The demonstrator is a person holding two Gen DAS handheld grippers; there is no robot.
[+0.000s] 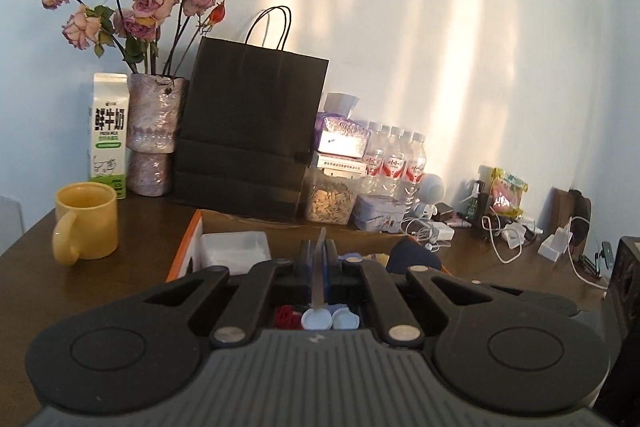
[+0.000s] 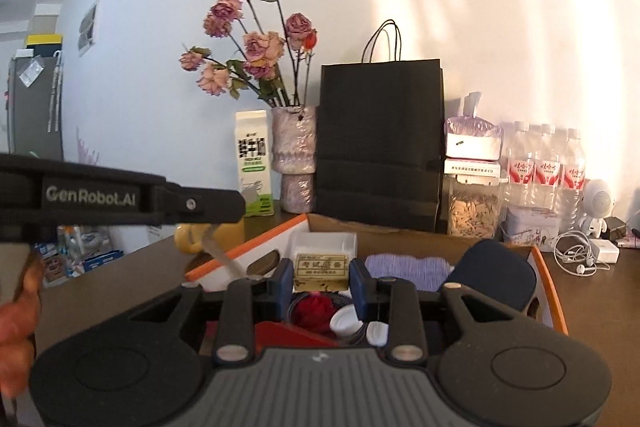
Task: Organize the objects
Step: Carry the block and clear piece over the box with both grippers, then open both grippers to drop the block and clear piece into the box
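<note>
Metal showed between my left gripper's (image 1: 319, 259) clenched blue pads: a thin strip (image 1: 319, 275), pinched upright over the box (image 1: 188, 247). Below it lay white caps (image 1: 318, 319) and something red. A yellow mug (image 1: 86, 221) stood left of the box on the table (image 1: 140, 247), with a milk carton (image 1: 109, 131), vase (image 1: 154, 131) and black bag (image 1: 252, 131) behind.

From the right wrist, my right gripper (image 2: 319, 281) grasped a small tan box (image 2: 320, 271) between its pads, above the open box (image 2: 548, 267). The left gripper (image 2: 120, 201) reached in from the left, its strip (image 2: 224, 255) hanging down.
</note>
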